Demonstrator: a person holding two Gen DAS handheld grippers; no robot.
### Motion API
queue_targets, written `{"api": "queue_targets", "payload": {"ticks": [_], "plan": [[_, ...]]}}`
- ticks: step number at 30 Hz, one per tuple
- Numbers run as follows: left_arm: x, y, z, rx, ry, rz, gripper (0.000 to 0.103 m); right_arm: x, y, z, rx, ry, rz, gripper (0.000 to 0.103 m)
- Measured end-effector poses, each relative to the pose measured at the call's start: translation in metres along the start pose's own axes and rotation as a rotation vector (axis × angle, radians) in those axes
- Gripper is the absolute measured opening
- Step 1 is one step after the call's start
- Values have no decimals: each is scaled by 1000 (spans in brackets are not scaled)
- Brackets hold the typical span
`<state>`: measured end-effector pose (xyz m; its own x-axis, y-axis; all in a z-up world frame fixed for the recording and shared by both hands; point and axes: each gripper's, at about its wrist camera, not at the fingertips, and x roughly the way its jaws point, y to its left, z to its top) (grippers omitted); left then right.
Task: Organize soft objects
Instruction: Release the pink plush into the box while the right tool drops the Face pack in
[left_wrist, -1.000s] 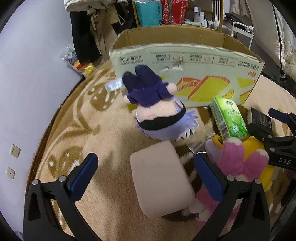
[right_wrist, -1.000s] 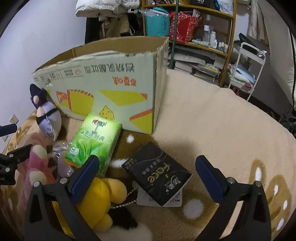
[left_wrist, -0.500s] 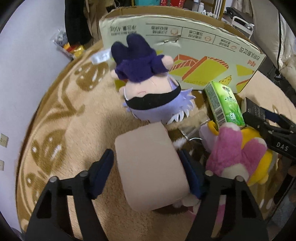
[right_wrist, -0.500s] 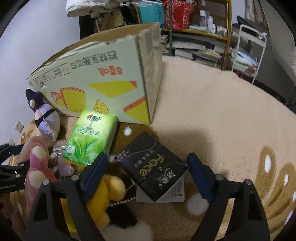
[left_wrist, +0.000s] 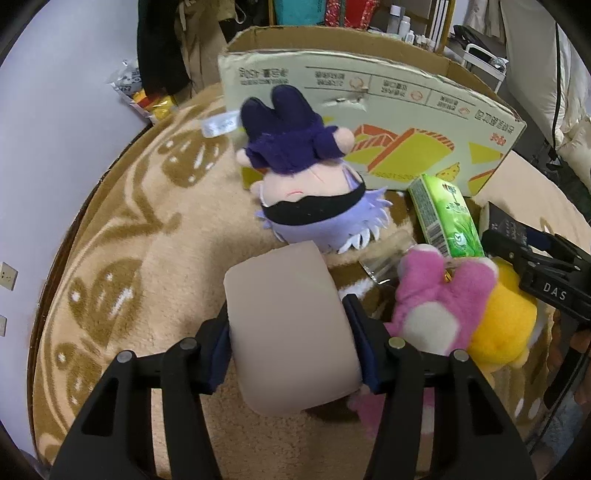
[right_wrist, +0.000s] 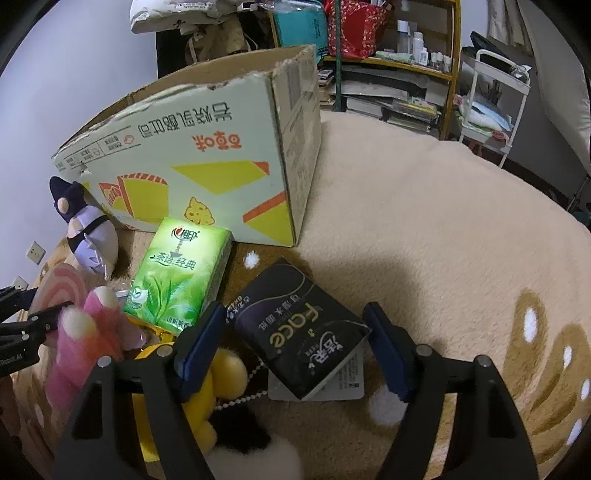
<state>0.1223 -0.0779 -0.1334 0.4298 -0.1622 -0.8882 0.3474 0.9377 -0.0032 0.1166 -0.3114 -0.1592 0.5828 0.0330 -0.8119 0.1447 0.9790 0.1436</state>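
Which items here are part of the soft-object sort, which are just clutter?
Job: beige cushion, black tissue pack, green tissue pack, purple plush, pink plush, yellow plush, cardboard box.
Clutter: shelf unit, white cart.

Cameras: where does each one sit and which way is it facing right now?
Left wrist: on the left claw, angled down at the rug; its closing jaws press a beige block; the right claw shows at the right edge.
Right wrist: on the right claw, angled down; its closing jaws straddle a black tissue pack; the left claw shows at the left edge.
Shared: cardboard box, green tissue pack, purple doll, pink plush.
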Motion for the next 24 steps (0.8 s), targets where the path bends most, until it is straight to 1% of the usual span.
{"api": "queue_targets", "payload": {"ticks": [3, 6, 10, 17, 21, 24], "plan": [[-4, 3, 0, -11, -11, -2, 54, -8, 4, -2, 4, -26, -7, 80], [-7, 4, -1, -4, -31, 26, 54, -18, 8, -1, -1, -58, -13, 80], [-18, 4, -3, 16, -86, 72, 54, -35, 15, -1, -14, -118, -11, 80], [-43, 7, -7, 23, -174, 119, 54, -71, 37, 1, -71, -223, -23, 80], [-59, 9, -7, 32, -223, 140, 54, -93, 51, -2, -110, -271, -26, 80], [-71, 11, -8, 34, -246, 139, 54, -108, 58, -2, -123, -300, -28, 80]]}}
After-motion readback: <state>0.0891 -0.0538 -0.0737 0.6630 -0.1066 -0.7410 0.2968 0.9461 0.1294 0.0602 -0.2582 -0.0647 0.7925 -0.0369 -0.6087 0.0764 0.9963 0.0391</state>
